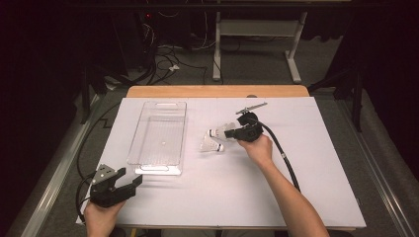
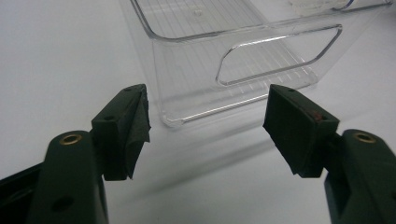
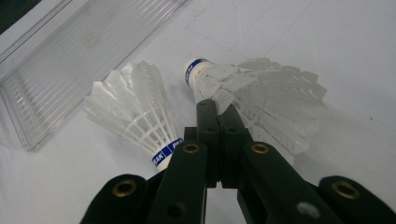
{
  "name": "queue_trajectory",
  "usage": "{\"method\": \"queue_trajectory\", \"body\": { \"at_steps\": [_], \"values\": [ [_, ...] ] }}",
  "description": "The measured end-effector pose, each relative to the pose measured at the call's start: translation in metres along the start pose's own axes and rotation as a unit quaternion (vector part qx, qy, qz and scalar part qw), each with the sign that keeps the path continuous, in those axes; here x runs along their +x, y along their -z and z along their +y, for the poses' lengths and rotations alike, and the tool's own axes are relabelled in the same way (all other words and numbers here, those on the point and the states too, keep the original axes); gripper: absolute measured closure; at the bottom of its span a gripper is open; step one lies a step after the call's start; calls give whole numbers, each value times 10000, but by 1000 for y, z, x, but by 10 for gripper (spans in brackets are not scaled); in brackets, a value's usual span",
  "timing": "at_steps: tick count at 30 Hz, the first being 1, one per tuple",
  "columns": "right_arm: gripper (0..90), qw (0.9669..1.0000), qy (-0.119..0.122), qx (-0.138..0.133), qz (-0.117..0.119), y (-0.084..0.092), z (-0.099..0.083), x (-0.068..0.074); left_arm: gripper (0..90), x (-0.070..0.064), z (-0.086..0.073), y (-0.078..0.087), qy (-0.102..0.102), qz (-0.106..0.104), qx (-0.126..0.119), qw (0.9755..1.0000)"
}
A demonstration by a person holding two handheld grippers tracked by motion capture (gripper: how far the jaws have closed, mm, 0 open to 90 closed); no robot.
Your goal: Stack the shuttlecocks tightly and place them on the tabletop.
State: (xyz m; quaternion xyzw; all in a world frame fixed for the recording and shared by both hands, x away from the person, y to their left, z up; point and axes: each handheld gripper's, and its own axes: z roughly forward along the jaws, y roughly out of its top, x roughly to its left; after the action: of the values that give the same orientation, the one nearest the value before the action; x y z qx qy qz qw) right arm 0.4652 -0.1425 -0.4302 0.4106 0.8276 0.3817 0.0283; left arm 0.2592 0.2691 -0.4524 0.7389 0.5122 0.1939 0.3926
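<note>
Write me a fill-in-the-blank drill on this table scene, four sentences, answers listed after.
1. The number of shuttlecocks on the table is ___.
2. The right gripper has its jaws ___, their tips at the feathers of the far shuttlecock.
3. The left gripper has its jaws ___, pointing at the clear tray.
4. The near shuttlecock lies between the far shuttlecock and the ___.

Missing words: two; shut; open; tray
</note>
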Motion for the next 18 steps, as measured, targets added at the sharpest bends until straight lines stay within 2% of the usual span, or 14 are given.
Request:
{"method": "queue_trajectory", "body": {
  "at_steps": [18],
  "values": [
    [879,9999,39,106,-60,-2,-4,-2,322,0,0,0,14,-5,-6,10000]
  ]
}}
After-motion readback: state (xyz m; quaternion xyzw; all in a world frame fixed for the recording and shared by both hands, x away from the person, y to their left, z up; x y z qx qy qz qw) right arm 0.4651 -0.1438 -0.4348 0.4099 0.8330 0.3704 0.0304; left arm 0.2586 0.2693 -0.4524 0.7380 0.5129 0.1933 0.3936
